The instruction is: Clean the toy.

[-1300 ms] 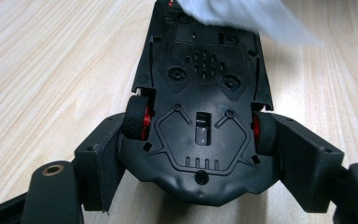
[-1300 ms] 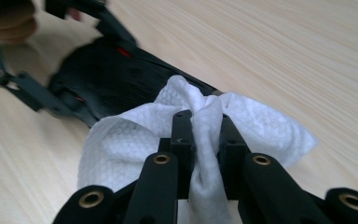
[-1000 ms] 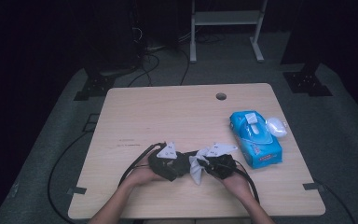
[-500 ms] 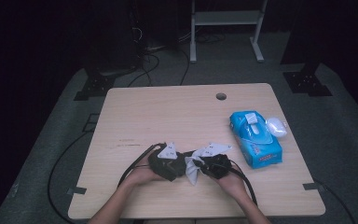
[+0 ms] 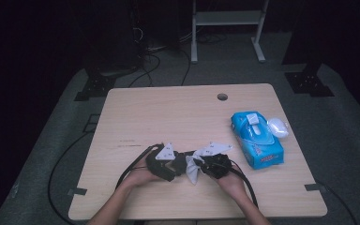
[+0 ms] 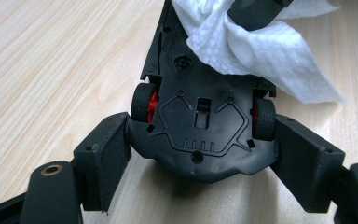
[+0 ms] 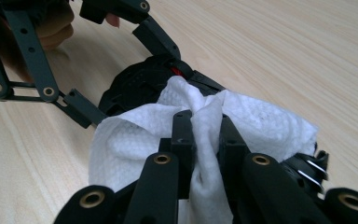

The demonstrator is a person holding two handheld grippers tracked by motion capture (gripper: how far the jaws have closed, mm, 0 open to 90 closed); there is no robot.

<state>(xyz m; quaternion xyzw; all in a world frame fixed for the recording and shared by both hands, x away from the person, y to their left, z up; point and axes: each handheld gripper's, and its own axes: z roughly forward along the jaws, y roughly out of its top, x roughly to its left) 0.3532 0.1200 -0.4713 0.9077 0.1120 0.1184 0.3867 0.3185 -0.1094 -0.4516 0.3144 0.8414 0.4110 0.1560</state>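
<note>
A black toy car (image 6: 200,121) with red wheel hubs is held underside up, off the table. My left gripper (image 6: 204,156) is shut on it, one jaw against each flank by the wheels. A white wipe (image 7: 135,140) is pinched in my right gripper (image 7: 206,126) and pressed onto the car's (image 7: 135,86) front part. In the high view the two grippers, left (image 5: 174,165) and right (image 5: 201,165), meet near the table's front edge, with the wipe (image 5: 193,172) hanging between them.
A blue pack of wipes (image 5: 257,139) lies at the right of the wooden table (image 5: 168,117), with a small white object (image 5: 277,126) beside it. There is a cable hole (image 5: 222,97) near the far edge. Black cables (image 5: 131,166) trail from the grippers.
My right gripper with the wipe has shifted slightly left, closer onto the car. The left gripper has kept its hold and barely moved.
</note>
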